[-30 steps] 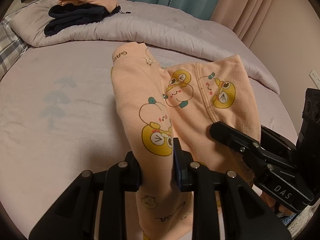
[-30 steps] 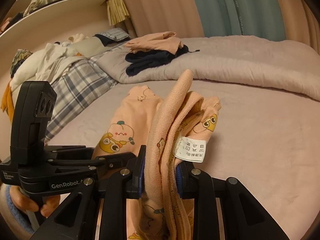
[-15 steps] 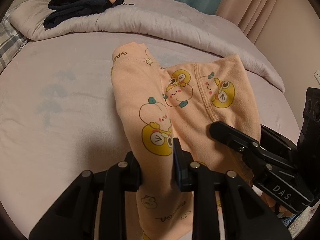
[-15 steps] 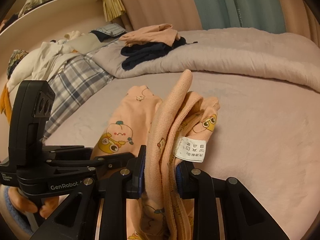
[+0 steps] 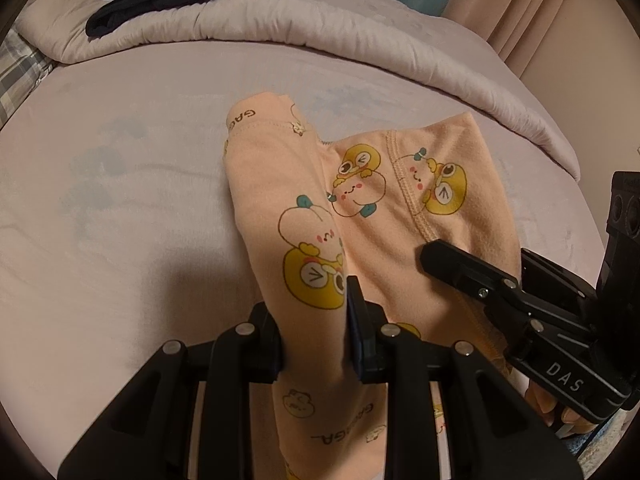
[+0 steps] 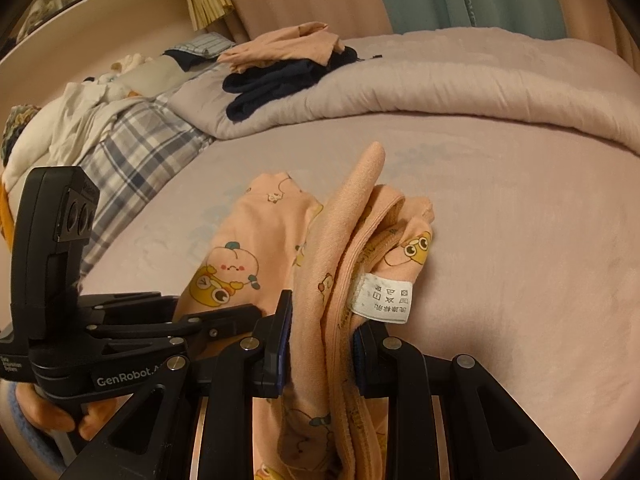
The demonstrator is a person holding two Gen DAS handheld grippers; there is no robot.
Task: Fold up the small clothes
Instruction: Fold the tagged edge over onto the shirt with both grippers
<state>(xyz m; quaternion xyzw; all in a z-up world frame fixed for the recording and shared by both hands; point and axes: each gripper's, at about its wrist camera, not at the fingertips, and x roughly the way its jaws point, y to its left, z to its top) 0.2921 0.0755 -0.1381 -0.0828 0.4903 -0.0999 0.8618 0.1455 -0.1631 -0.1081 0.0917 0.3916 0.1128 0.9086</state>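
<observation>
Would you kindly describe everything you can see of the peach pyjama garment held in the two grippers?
The pyjama garment is soft peach knit cloth printed with yellow and white cartoon figures and lettering, with stitched seams. A white care label hangs from its bunched layers. The left gripper pinches one part, the right gripper clamps several gathered layers. Its far end rests on the pale pink bedsheet.

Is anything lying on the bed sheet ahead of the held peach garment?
Nothing visible: the lilac bed sheet ahead of the peach cartoon-print garment is bare up to the rolled lilac duvet. Both hand-held grippers already clamp it.
</observation>
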